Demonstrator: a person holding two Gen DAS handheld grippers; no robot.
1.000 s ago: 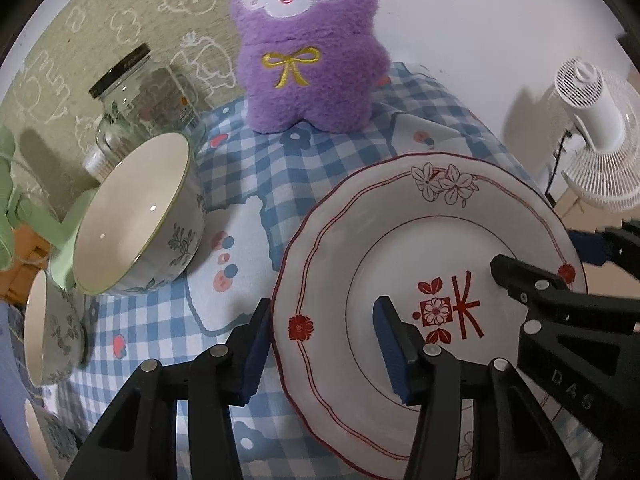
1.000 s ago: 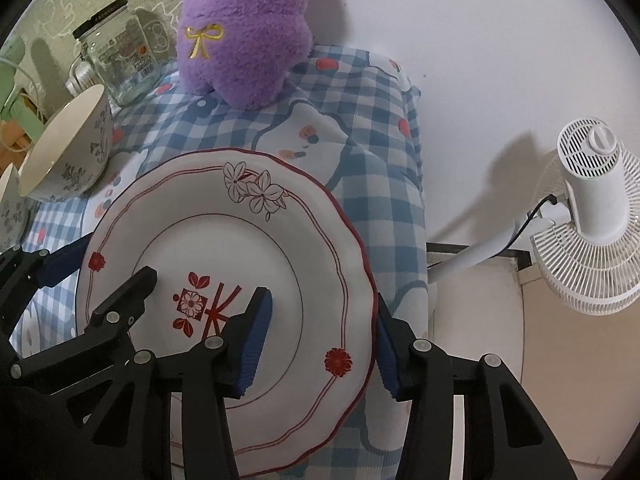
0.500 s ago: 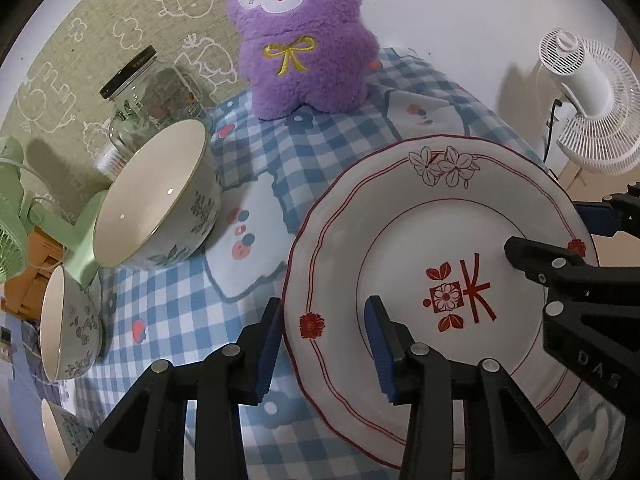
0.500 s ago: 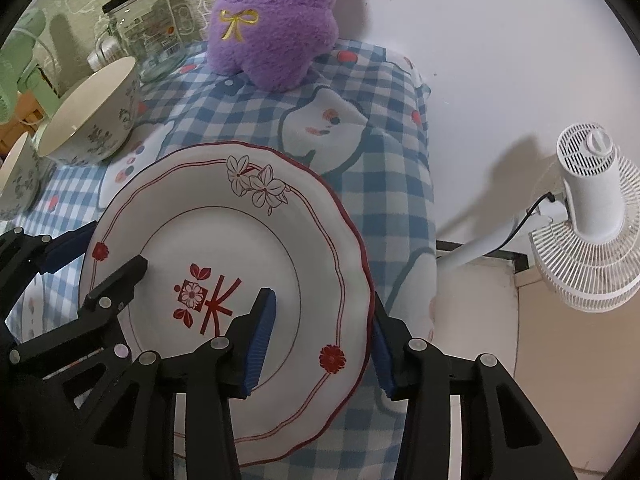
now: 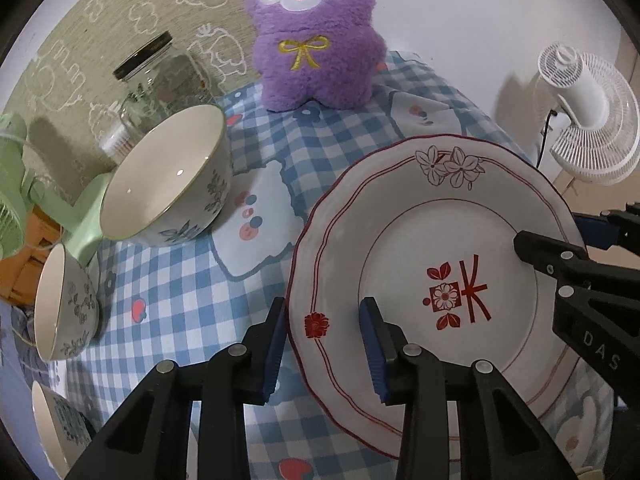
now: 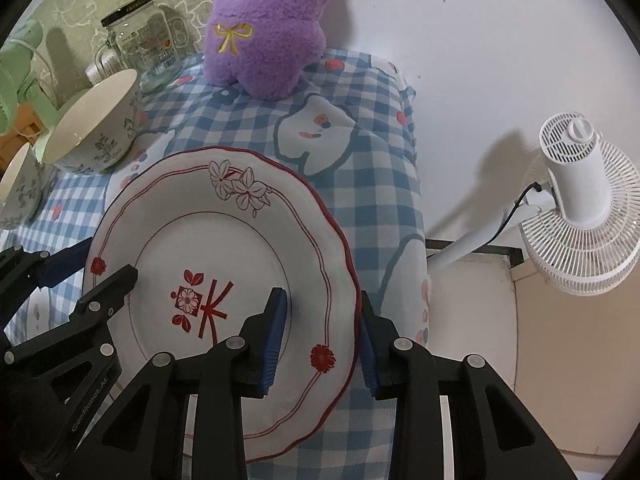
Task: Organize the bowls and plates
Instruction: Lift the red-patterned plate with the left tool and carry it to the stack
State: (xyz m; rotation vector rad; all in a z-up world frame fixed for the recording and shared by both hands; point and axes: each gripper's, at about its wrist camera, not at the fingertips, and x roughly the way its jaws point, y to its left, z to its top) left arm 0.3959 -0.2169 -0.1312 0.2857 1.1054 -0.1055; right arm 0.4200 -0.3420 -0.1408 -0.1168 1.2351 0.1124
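**Plate straddled at both rims, squeeze under way**

Straddled the plate (image 5: 400, 240) at opposite edges. Set the left hand-held gripper (image 5: 324, 340) across the near-left rim, one pad outside the edge, the other over the plate's face. Set the right hand-held gripper (image 6: 320, 340) likewise across the near-right rim. Had just been closing both sets of jaws, with the rim between them each time. Stood part-closed; could not tell a firm press on the china from mere nearness.

Judged the step as securing a two-sided pinch ahead of a lift. Best finished with an even squeeze from both sides, pads seated well past the scalloped lip, and no lift before a firm bite, given the slippery-looking glaze.

Found the plate over the checked table (image 5: 176, 292), directly ahead of and between both hand-held grippers. Noted the large bowl (image 5: 168, 176) ahead and left of the left hand-held gripper, apart from the plate.
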